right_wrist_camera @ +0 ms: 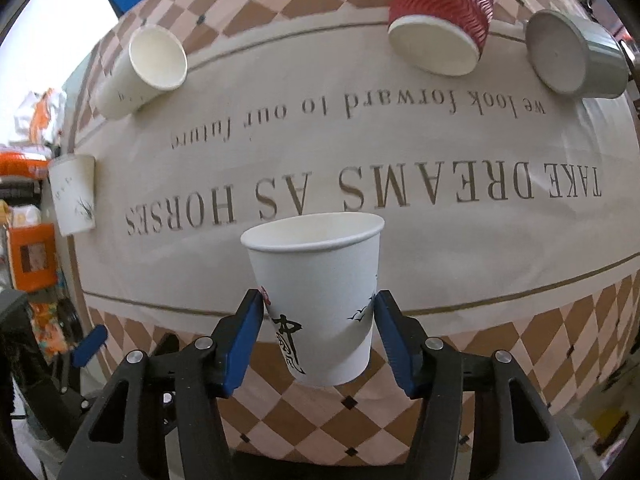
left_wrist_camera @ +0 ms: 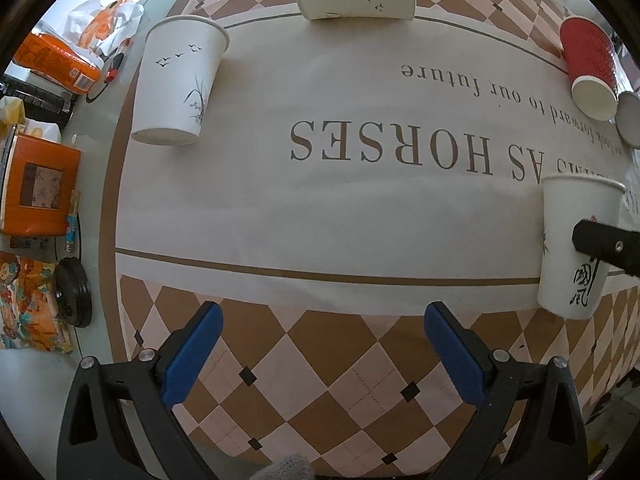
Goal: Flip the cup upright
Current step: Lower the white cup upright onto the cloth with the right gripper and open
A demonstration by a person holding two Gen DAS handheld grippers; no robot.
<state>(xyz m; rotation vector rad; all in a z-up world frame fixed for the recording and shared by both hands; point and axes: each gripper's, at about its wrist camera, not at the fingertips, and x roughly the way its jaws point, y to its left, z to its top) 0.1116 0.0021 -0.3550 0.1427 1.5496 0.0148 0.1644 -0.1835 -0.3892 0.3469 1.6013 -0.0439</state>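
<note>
Gripping an upright white paper cup [right_wrist_camera: 320, 304], right gripper [right_wrist_camera: 320, 332]; left gripper [left_wrist_camera: 320, 352] spread wide

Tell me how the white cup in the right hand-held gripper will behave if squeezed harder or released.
The cup looks like thin paper and empty, so probably light and easily crushed by the right hand-held gripper. Its base is narrower than its rim, so it may tip if released tilted.

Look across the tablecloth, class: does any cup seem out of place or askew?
Yes. A white cup, a red ribbed cup and a grey cup lie tipped on their sides along the far edge, while the cup between the right hand-held gripper's fingers stands mouth-up.
</note>
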